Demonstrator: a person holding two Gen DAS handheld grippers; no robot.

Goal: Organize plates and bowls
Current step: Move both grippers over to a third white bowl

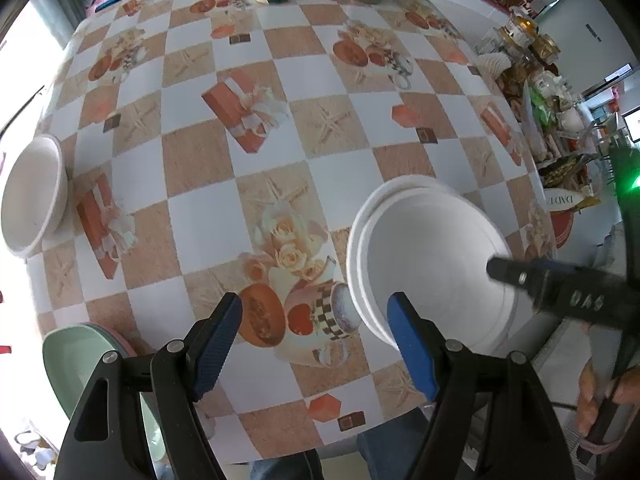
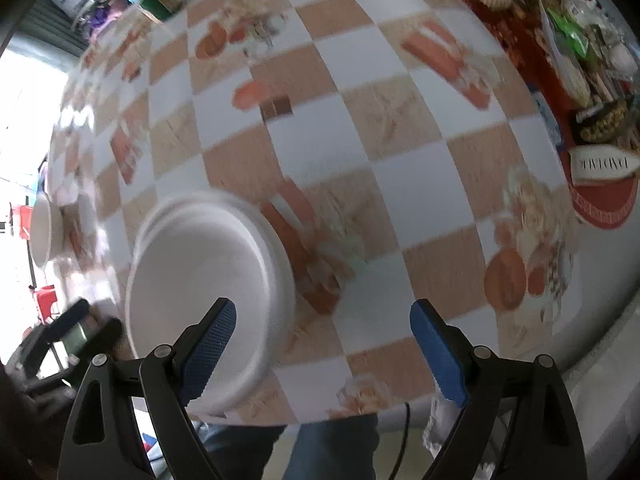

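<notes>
Both grippers, left [image 1: 314, 344] and right [image 2: 322, 350], spread wide, blue ribbed fingers [image 1: 218, 344] empty. Lower right: stacked white foam plates [image 1: 432, 264], light, smooth, overhanging the checkered vinyl tabletop [image 1: 256, 128] edge; could tip off if nudged. Lower left: pastel green bowl [image 1: 76, 356]. Left edge, farther: white round bowl [image 1: 34, 196].

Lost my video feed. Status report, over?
Left gripper open, empty. Right gripper open, empty. White bowls stacked on table; another bowl at far edge. Nothing blocking.
</notes>
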